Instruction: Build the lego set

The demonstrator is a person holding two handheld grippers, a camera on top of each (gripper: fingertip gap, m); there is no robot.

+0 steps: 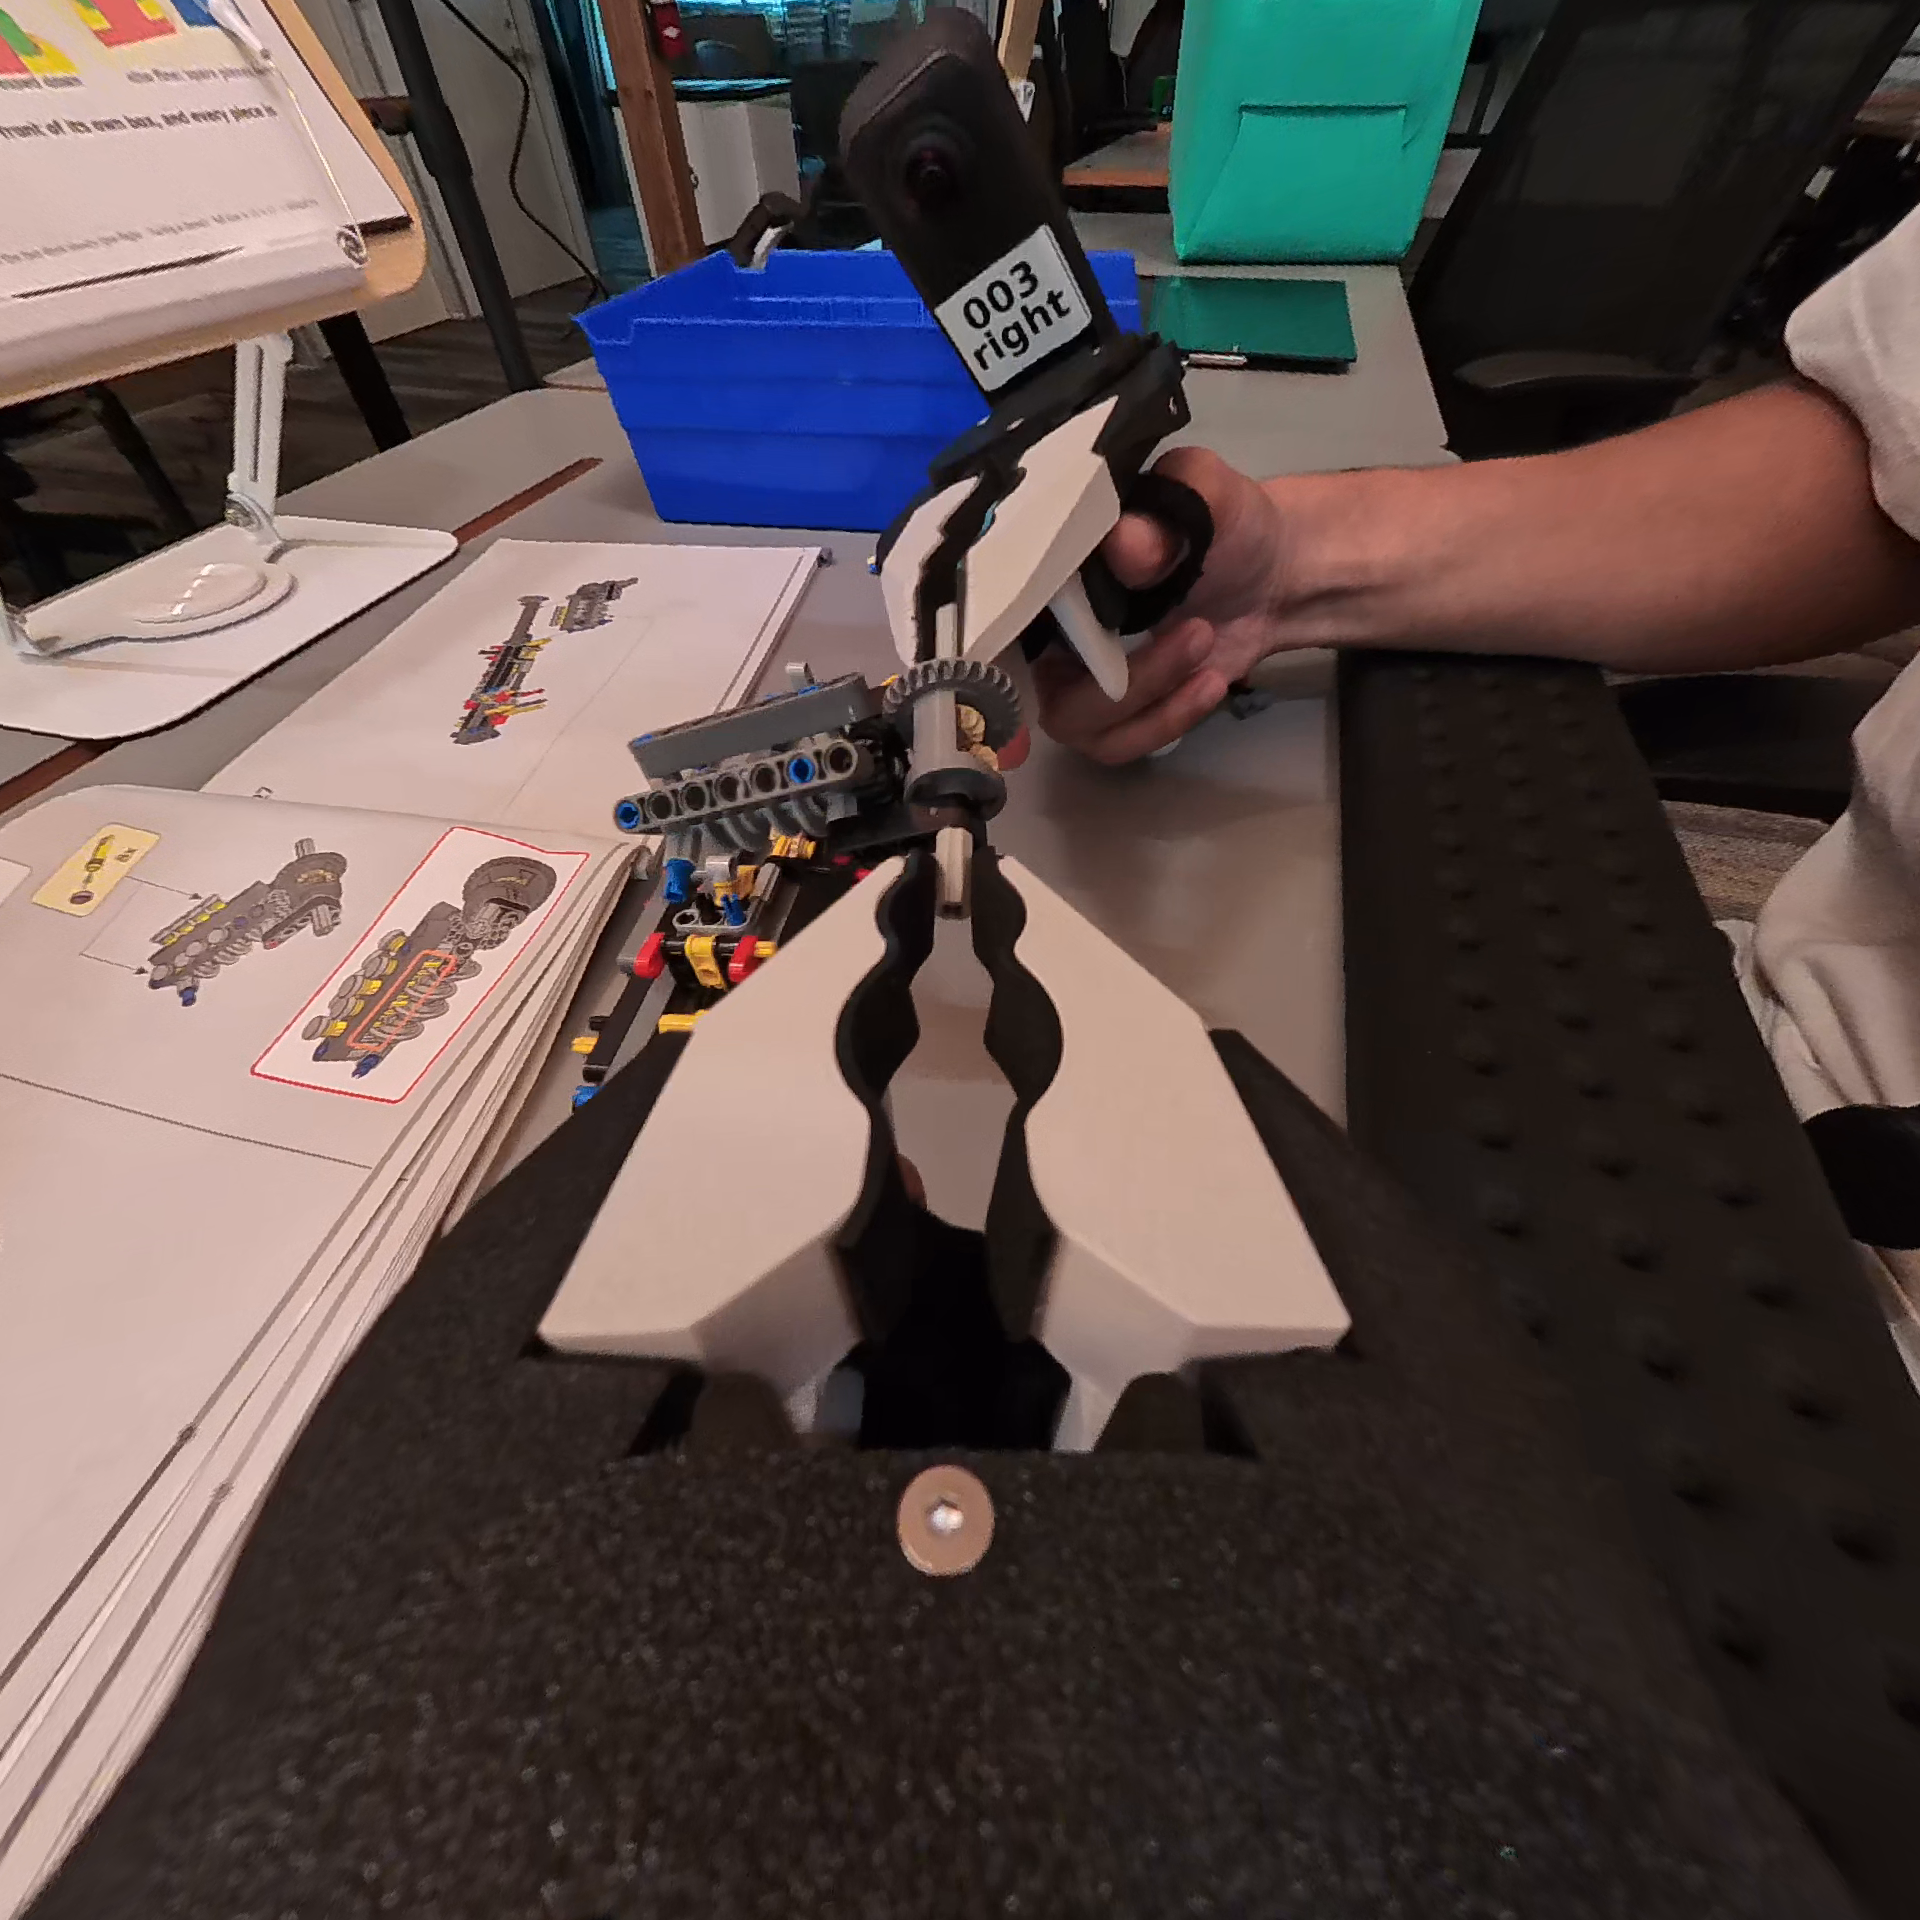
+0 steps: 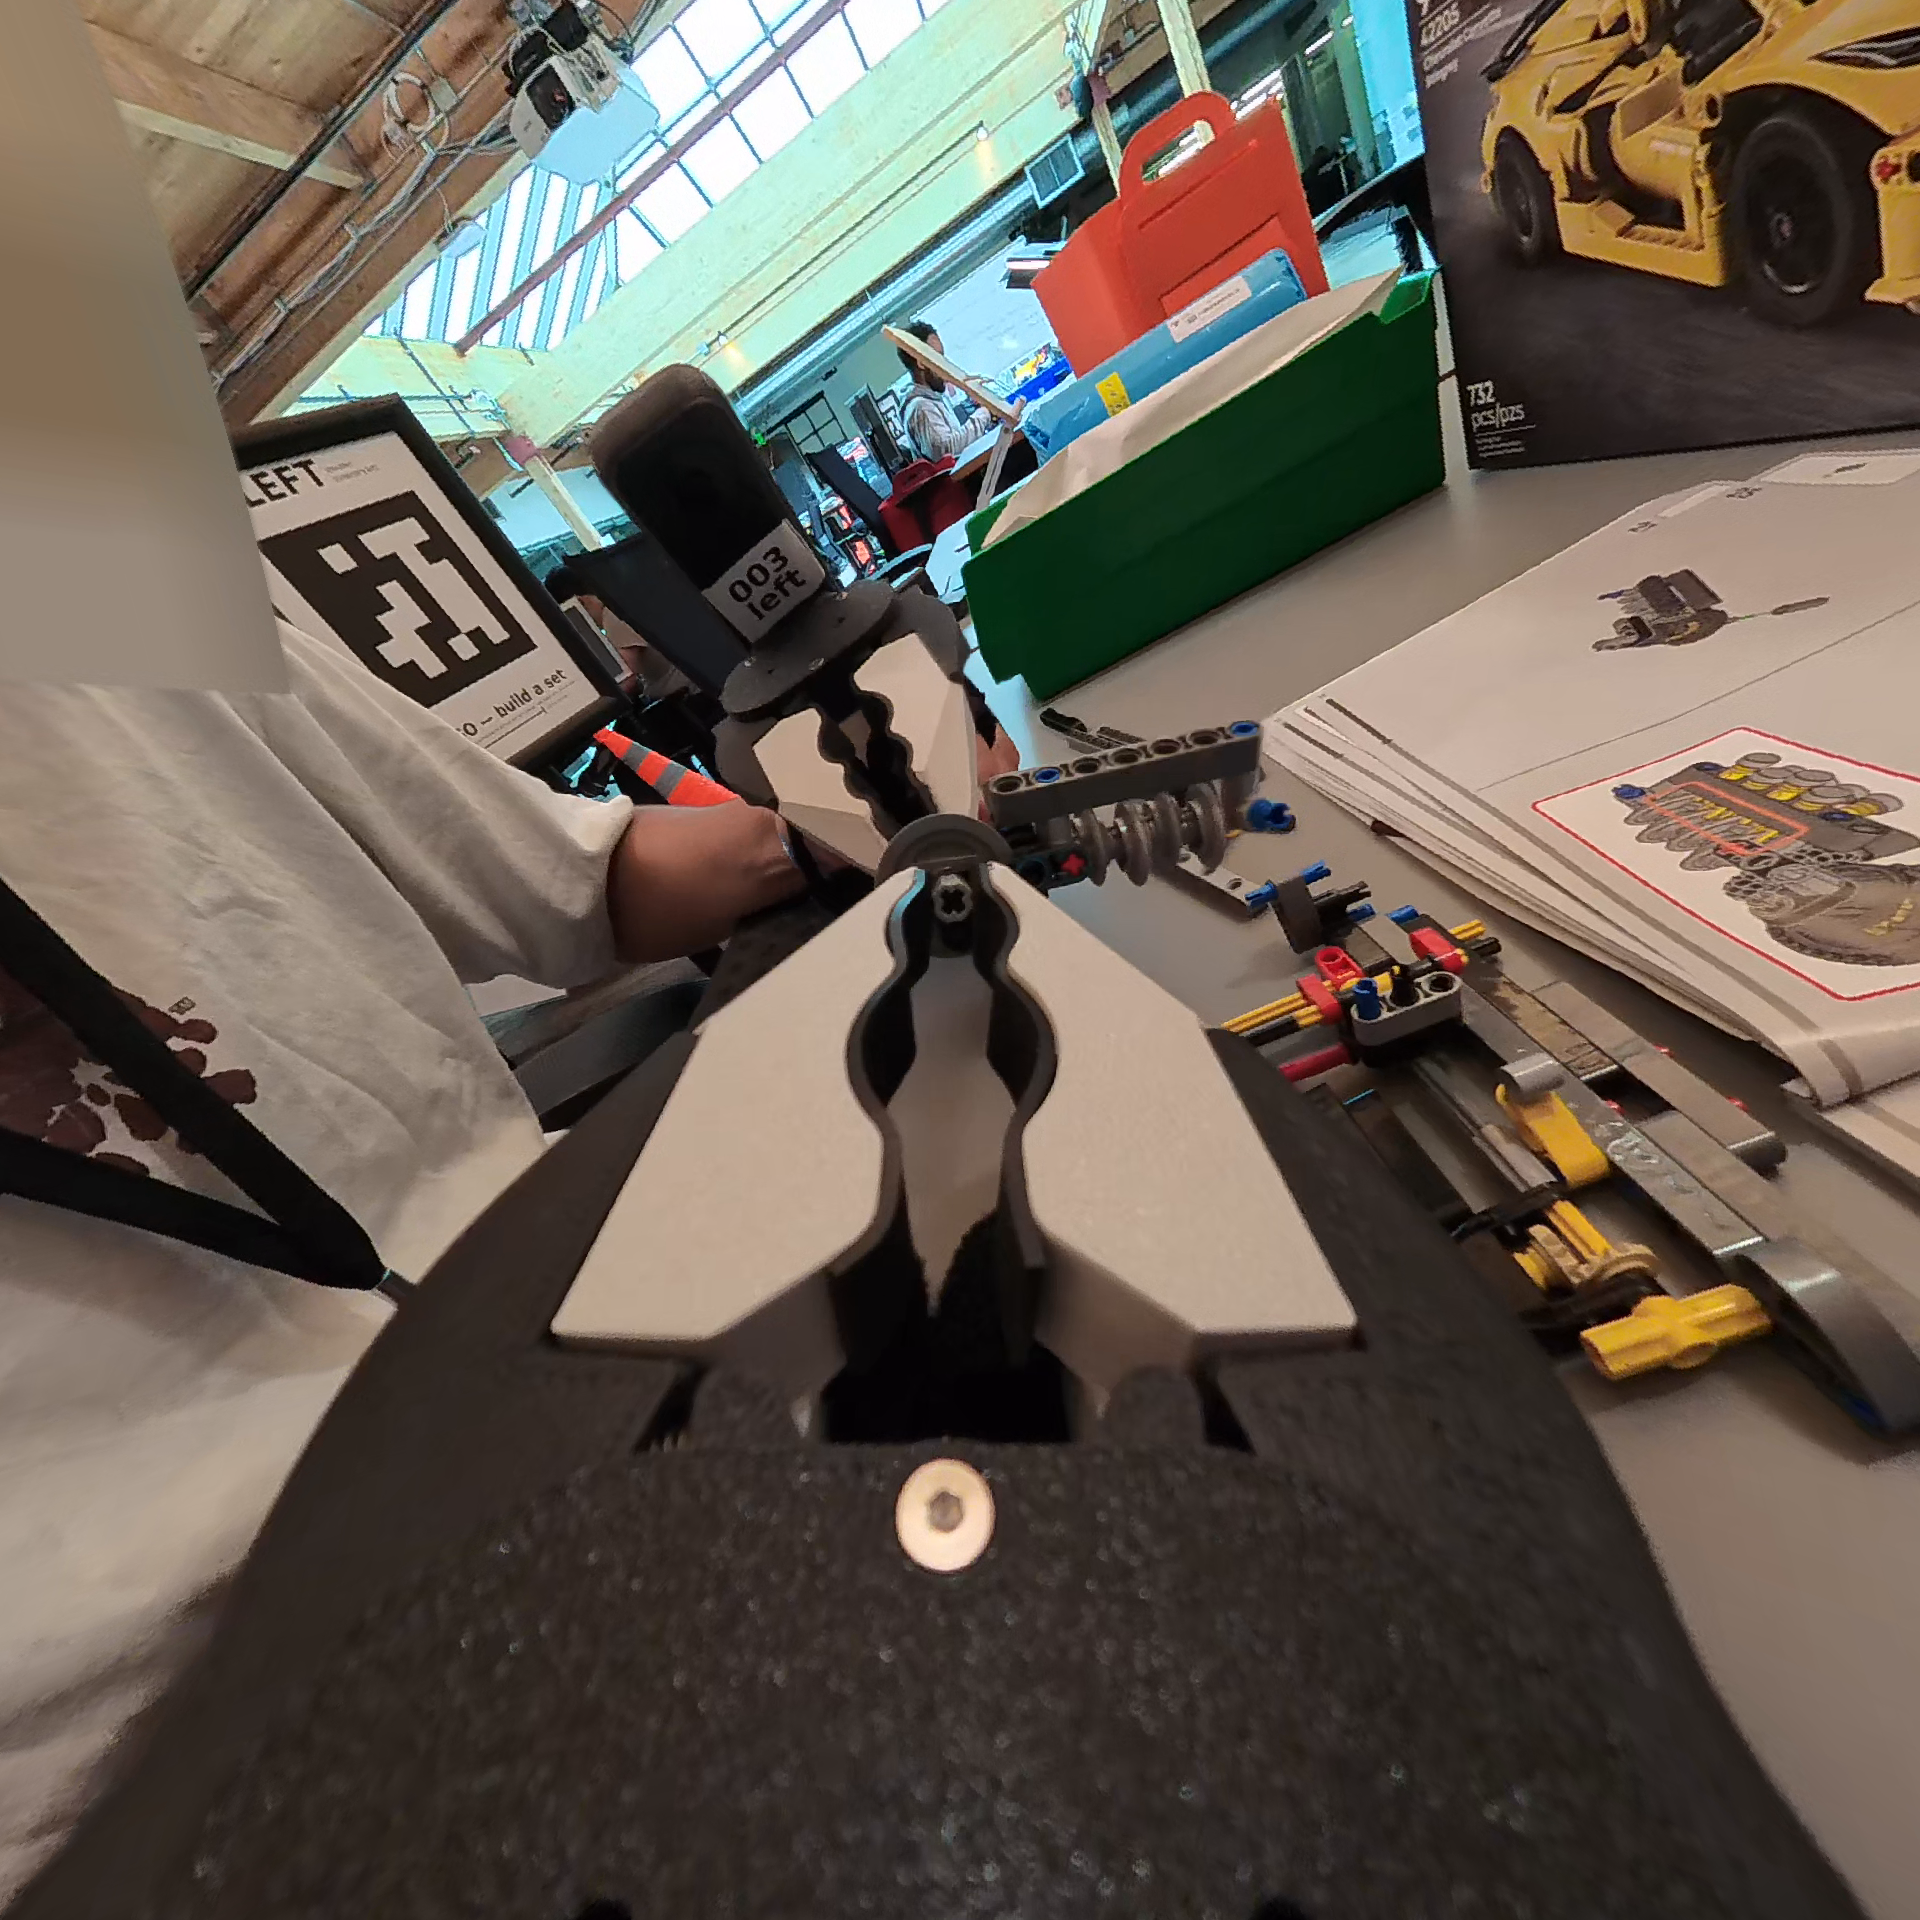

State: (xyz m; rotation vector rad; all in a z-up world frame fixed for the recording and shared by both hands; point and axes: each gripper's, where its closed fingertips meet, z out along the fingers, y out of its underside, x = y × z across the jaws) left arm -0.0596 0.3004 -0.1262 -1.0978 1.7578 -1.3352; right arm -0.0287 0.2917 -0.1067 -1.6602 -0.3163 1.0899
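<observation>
Grey axle (image 1: 951, 821) pinched, both fingers (image 1: 914, 904) closed

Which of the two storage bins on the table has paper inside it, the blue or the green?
The green bin beside the set's box holds white paper; the blue bin's inside is not visible.

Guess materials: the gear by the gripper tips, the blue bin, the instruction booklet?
Gear: looks like moulded hard plastic, matte grey, with crisp uniform teeth.
Blue bin: probably injection-moulded plastic, semi-gloss, with soft highlights on its stepped walls.
Instruction booklet: paper, smooth printed pages, stacked sheet edges showing; coating unclear.
</observation>
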